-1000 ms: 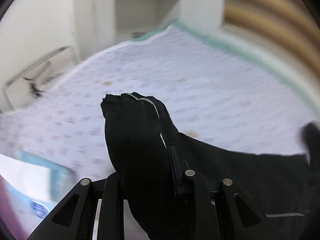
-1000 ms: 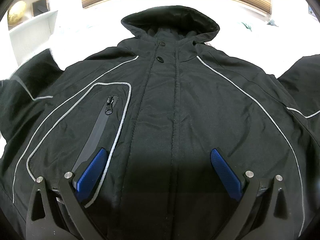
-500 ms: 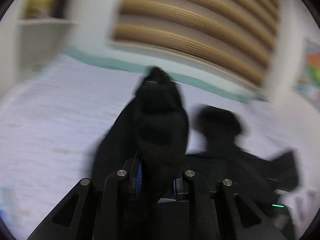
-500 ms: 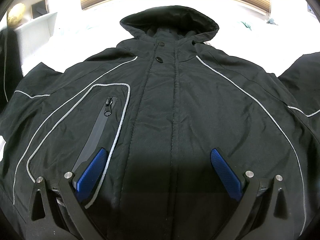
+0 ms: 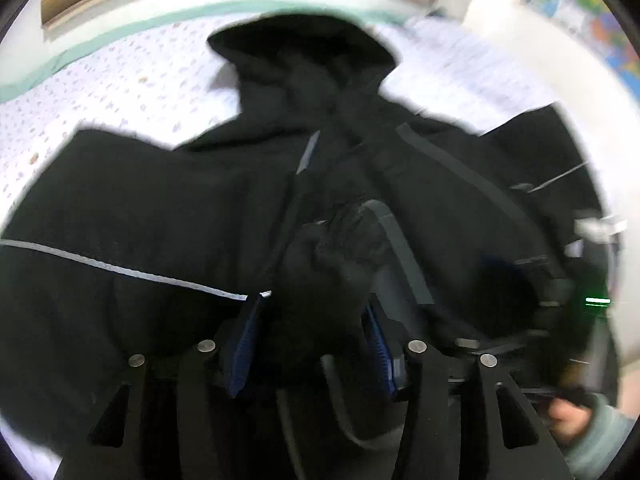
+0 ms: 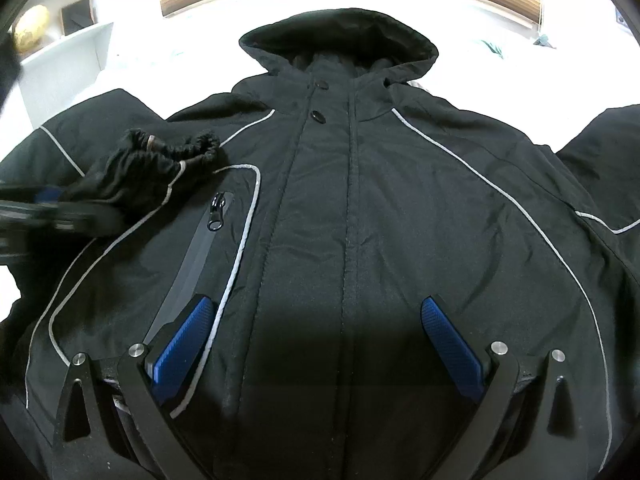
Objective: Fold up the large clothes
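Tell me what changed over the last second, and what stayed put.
The left gripper, clamped on the sleeve cuff throughout, swung it from out over the bedsheet inward across the jacket; the cuff now lies on the chest just above the zip pocket. Nothing was released. The right gripper stayed open, hovering over the lower front, and the jacket body and hood did not shift.

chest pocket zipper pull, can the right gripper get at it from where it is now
Probably yes. The right gripper is open above the jacket front, and the zipper pull lies uncovered just ahead of its left finger. The sleeve cuff sits beside it, not over it.
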`<action>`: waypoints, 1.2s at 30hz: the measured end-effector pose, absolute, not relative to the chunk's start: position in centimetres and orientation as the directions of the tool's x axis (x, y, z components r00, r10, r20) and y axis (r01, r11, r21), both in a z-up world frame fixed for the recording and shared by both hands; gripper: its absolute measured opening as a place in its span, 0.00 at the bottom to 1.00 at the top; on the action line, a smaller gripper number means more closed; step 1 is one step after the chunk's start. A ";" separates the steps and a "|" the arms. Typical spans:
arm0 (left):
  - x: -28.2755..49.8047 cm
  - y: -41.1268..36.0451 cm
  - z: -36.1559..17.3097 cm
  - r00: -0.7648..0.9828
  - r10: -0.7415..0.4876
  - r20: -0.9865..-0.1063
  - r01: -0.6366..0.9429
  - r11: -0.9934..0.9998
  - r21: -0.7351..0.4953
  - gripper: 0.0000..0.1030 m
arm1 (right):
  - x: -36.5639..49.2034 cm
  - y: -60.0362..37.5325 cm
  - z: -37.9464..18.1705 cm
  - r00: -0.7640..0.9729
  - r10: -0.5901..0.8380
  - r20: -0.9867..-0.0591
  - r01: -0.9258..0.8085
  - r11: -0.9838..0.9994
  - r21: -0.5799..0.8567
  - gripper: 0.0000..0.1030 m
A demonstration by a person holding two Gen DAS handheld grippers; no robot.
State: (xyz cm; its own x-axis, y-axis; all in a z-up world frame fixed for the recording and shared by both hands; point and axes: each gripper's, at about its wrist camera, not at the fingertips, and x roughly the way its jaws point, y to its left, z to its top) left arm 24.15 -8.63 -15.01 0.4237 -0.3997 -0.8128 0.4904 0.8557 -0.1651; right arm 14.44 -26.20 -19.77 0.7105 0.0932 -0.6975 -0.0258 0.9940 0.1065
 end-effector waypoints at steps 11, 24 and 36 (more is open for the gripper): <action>16.1 2.3 -5.8 0.616 -0.529 -0.583 0.420 0.847 -0.325 0.68 | 15.5 -22.0 -12.5 0.624 0.334 -0.706 -0.153 0.939 0.309 0.98; 15.2 10.0 -9.9 0.681 -0.309 -0.664 0.094 0.936 -0.339 0.67 | 20.8 -16.8 -10.9 0.630 0.273 -0.727 -0.115 0.959 0.261 0.37; 19.3 0.4 -7.9 0.635 -0.427 -0.644 0.249 0.902 -0.353 0.67 | 15.7 -30.1 -1.5 0.816 -0.016 -0.578 0.010 1.000 -0.014 0.36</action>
